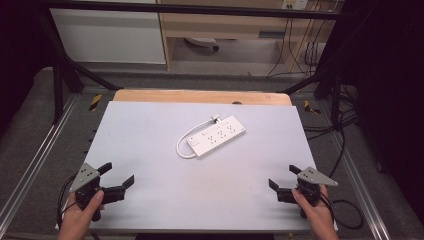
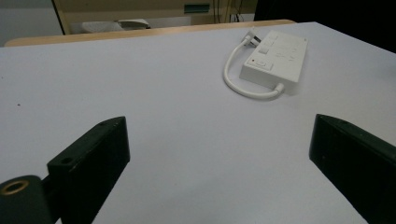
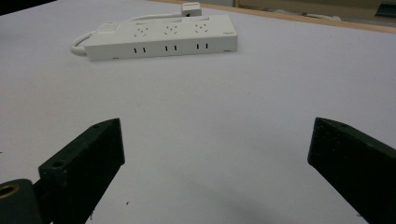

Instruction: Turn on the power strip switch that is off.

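Nearest the camera in the high view, two hands came in from the bottom edge, each holding one gripper: the left hand (image 1: 77,217) with the left gripper (image 1: 120,176) at the near left corner of the worktop (image 1: 150,200), and the right hand (image 1: 315,215) with the right gripper (image 1: 283,176) at the near right corner. Both grippers had their jaws spread wide apart, with nothing between them, and each carried one grey three-cornered plate on top. In the left gripper view the left gripper (image 2: 219,144) stood over bare white surface, and the right gripper view showed the right gripper (image 3: 217,147) likewise open above it. Farther off, near the middle of the worktop and well apart from both grippers, lay one white power strip (image 1: 217,136), set at a slant, flat on the surface. It had three groups of sockets on its top face and one switch at its nearer end. Its single short white cord (image 1: 186,141) looped round beside it to one plug (image 1: 215,119) at the far side.
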Demonstrator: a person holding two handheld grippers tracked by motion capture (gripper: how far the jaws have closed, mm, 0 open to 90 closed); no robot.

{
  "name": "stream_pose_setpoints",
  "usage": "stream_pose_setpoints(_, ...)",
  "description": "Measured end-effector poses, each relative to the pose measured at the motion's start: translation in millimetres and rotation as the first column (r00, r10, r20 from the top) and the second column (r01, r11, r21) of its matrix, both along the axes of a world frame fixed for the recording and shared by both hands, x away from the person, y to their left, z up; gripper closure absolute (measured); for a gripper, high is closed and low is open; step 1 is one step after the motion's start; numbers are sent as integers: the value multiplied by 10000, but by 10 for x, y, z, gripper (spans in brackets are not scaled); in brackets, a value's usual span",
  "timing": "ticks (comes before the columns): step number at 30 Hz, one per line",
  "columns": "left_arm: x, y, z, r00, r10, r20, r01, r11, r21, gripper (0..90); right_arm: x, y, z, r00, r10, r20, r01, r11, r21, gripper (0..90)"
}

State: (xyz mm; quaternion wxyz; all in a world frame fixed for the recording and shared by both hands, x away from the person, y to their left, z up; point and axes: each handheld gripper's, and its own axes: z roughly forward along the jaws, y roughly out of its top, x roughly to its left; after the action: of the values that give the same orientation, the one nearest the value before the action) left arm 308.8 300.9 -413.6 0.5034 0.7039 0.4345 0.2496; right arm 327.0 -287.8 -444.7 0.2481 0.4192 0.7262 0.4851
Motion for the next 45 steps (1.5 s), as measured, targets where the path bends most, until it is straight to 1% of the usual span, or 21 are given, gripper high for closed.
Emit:
stream_pose_setpoints(3, 1, 5, -2, 10000, 5, -33, -5, 10000, -36, 52, -2, 0, -4, 10000, 2, -43, -2, 10000, -10, 41)
stream_pose_setpoints(9, 3, -1, -6, 10000, -23, -75, 23, 10000, 82, 52, 3, 3, -5, 9999, 53, -89, -53, 10000, 9, 41)
stream_pose_setpoints(12, 7, 2, -11, 9999, 19, -111, -19, 10000, 41, 52, 6, 6, -7, 9999, 51, -107, -51, 10000, 5, 41)
stream_pose_setpoints(14, 8, -6, -18, 9998, -25, -183, 28, 9999, 118, 53, 12, 13, -8, 9997, 39, -223, -37, 10000, 74, 42)
stream_pose_setpoints(20, 6, -14, -22, 9998, -65, -207, 68, 9999, 144, 53, 22, 27, -7, 9995, -22, -319, 27, 9999, 154, 40)
stream_pose_setpoints(23, 7, -16, -22, 9997, -96, -202, 100, 9998, 165, 53, 26, 41, -5, 9989, -52, -457, 61, 9998, 187, 38)
stream_pose_setpoints(28, 5, -15, -19, 9998, -89, -177, 92, 9998, 153, 53, 23, 55, 0, 9990, -3, -453, 12, 9998, 203, 37)
stream_pose_setpoints(32, 5, -18, -22, 9997, -114, -211, 117, 9998, 170, 53, 30, 49, 3, 9987, -18, -513, 33, 9995, 302, 36)
stream_pose_setpoints(37, 8, -24, -26, 9996, -158, -227, 163, 9997, 186, 53, 27, 49, 25, 9988, 7, -480, 15, 9990, 446, 36)
stream_pose_setpoints(41, 7, -28, -30, 9994, -210, -274, 217, 9994, 255, 53, 5, 81, 54, 9989, 140, -437, -123, 9992, 374, 37)
stream_pose_setpoints(44, 5, -32, -34, 9994, -209, -287, 216, 9995, 251, 53, -2, 104, 89, 9984, 276, -485, -245, 9977, 627, 36)
stream_pose_setpoints(45, 5, -32, -35, 9994, -210, -279, 217, 9994, 252, 53, -7, 116, 125, 9978, 277, -598, -232, 9969, 753, 36)
